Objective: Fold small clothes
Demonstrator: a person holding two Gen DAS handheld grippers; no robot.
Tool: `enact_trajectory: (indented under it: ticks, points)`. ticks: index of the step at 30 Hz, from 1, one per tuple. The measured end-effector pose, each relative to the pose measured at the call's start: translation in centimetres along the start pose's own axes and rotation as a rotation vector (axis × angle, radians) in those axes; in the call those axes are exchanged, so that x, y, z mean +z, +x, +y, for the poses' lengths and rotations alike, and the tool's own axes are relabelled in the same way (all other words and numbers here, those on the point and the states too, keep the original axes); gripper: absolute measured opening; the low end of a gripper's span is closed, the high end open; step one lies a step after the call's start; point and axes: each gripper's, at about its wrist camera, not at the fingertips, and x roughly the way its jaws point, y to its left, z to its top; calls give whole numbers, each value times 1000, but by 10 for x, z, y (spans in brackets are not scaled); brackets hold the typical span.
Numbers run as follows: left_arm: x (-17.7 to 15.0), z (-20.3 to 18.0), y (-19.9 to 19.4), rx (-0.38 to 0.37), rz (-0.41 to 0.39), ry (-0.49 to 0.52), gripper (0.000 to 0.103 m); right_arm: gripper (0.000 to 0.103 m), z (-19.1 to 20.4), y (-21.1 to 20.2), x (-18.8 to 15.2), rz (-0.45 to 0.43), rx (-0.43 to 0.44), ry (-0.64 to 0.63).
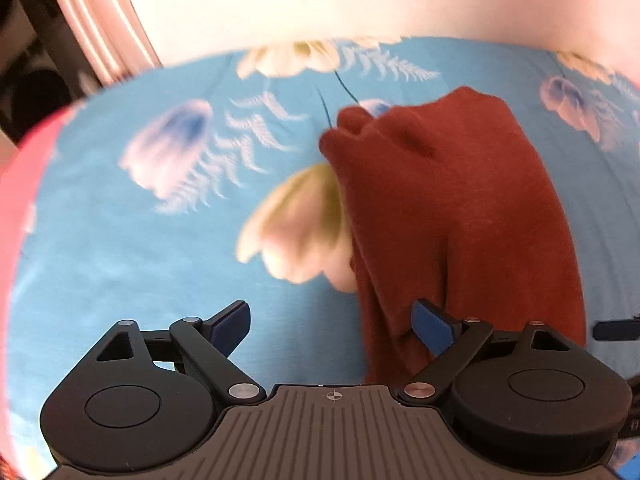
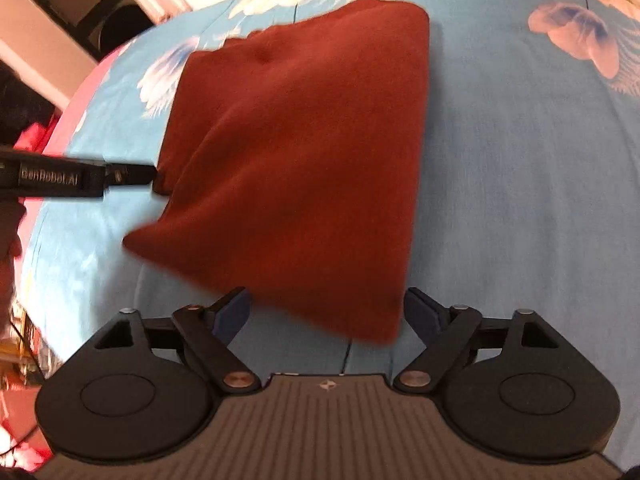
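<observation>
Blue flowered bedsheet (image 2: 520,160) fills both views, w/ the rust-red garment (image 2: 304,152) lying on it already folded into a compact, thick shape, edges approx. straight. We have the left gripper (image 1: 332,326) and right gripper (image 2: 327,314) both released, jaws wide, nothing grasped, the cloth's near edge just beyond them. We judge this piece nearly done; maybe only smoothing, or one more fold, is left.

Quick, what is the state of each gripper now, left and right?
Left gripper: open, holding nothing.
Right gripper: open, holding nothing; the red cloth lies on the bed.
</observation>
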Motion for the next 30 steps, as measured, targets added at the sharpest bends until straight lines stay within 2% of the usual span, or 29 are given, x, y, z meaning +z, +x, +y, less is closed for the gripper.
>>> enact_trajectory:
  ticks: [2, 6, 10, 13, 17, 23, 30]
  points:
    - [1, -3, -6, 4, -15, 2, 103, 87, 9, 0, -10, 34, -53, -89]
    - [1, -8, -18, 29, -5, -25, 103, 88, 19, -18, -26, 14, -165, -218]
    - [-1, -16, -23, 78, -9, -67, 103, 88, 17, -33, -31, -3, -144, -197]
    - [-3, -17, -31, 106, -12, -94, 103, 89, 22, -38, -25, -21, -166, -204]
    - [-6, -16, -30, 79, 8, -107, 103, 89, 26, -38, -15, -39, -192, -217]
    - [-13, -18, -27, 69, 22, -112, 103, 90, 37, -43, -9, -51, -180, -240]
    - [-17, -18, -23, 65, 42, -96, 103, 91, 44, -34, -8, -27, -193, -248]
